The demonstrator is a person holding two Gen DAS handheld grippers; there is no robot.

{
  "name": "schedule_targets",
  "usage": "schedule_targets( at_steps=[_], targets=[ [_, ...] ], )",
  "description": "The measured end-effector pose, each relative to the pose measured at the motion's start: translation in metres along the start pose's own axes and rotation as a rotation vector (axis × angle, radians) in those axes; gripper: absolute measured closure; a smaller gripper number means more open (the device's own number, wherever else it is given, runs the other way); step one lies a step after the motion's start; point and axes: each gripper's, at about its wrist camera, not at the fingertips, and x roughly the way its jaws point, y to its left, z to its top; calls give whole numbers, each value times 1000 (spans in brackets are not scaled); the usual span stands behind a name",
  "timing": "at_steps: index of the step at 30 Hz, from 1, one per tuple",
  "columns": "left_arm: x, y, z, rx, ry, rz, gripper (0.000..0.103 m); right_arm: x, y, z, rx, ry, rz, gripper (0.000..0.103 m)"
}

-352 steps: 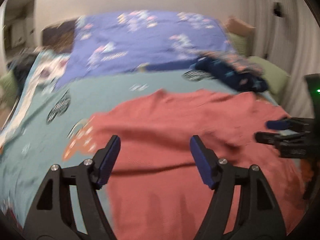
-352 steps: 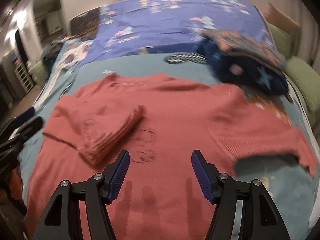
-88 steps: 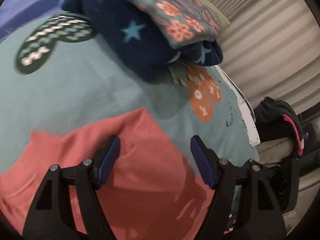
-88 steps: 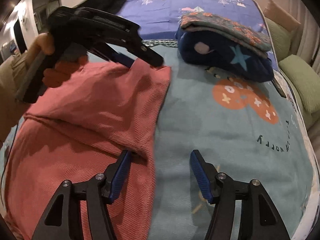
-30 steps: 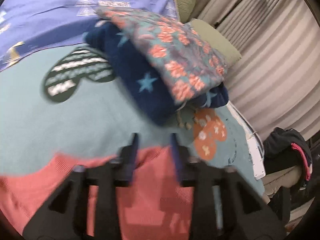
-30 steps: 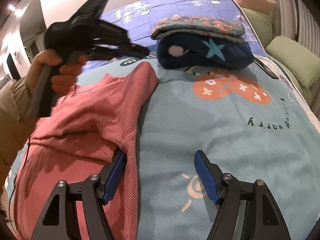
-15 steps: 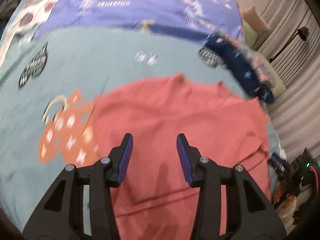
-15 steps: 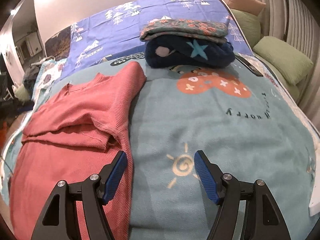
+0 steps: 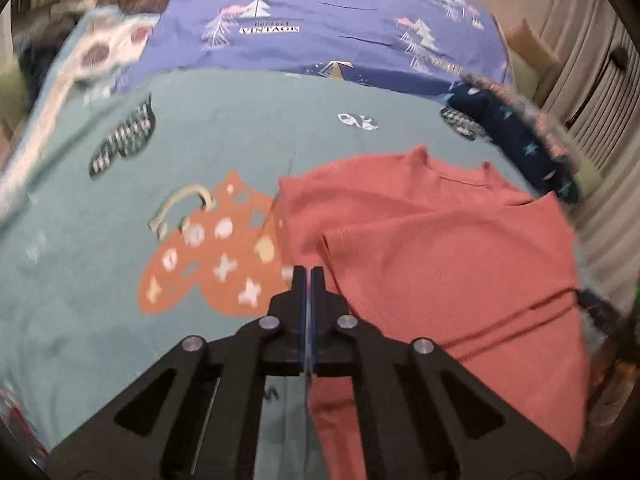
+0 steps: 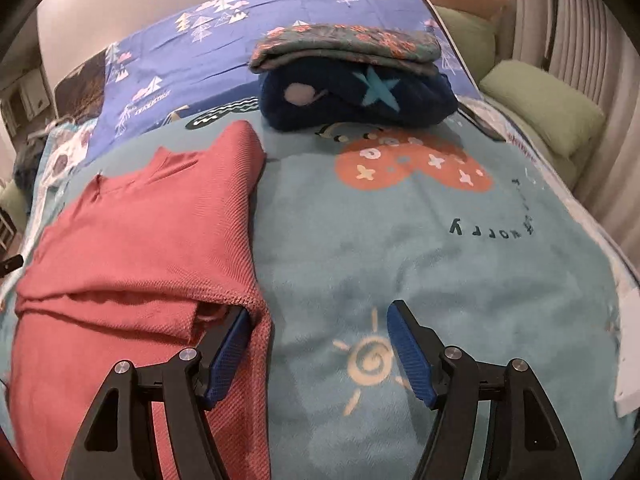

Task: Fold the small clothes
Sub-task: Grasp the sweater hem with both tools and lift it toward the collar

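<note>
Coral-red knit sweater [image 10: 140, 236], sleeves folded in, lies flat on the teal printed blanket [image 10: 400, 248] covering the bed. Left tongs [image 9: 307, 276] just snapped closed, empty, at the sweater's left edge. Right tongs [image 10: 318, 320] spread wide, empty, straddling its right edge.

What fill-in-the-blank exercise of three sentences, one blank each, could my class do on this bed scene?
1. The red sweater lies on a blanket whose main colour is ____.
2. The floral cloth lies folded on top of a dark ____ star-patterned bundle.
3. The left gripper has its jaws ____, while the right gripper has them apart.

Missing words: teal; blue; shut
</note>
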Motion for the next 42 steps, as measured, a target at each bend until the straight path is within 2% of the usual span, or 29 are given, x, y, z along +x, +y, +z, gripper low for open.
schedule_targets(
  at_steps=[2,4,7,9,11,12,15,20,24,28,35,37,42],
  targets=[
    [-9,-3,-10,-2,-17,-31,92,-7,2,-2,-14,0,-5,33],
    [-20,-11,-22,17,-27,-48,66,-15,-1,-3,-1,-2,1,33],
    [-42,-29,-46,67,-33,-96,62,-36,-10,-7,42,-19,47,33],
    [-57,-36,-61,97,-31,-122,60,-50,-12,-11,45,-28,100,38],
    [-71,-44,-80,139,-23,-140,55,-65,-12,-21,25,-23,159,48],
    [-76,-46,-88,156,-17,-132,52,-68,-10,-25,17,-19,172,51],
    [-87,-46,-114,175,14,-90,51,-79,-6,-46,-35,4,199,58],
    [-111,-32,-154,86,37,-112,51,-97,-9,-83,-37,55,270,58],
    [-132,-36,-183,93,38,-110,47,-119,-16,-110,-39,64,303,58],
    [-141,-39,-209,85,67,-133,46,-135,-20,-133,-46,81,340,58],
    [-149,-35,-249,-3,129,-170,44,-152,-27,-178,-13,111,440,58],
    [-154,-34,-262,-9,123,-183,41,-155,-28,-190,-7,125,462,58],
    [-157,-34,-273,-38,130,-228,38,-151,-28,-212,27,168,509,58]
  ],
)
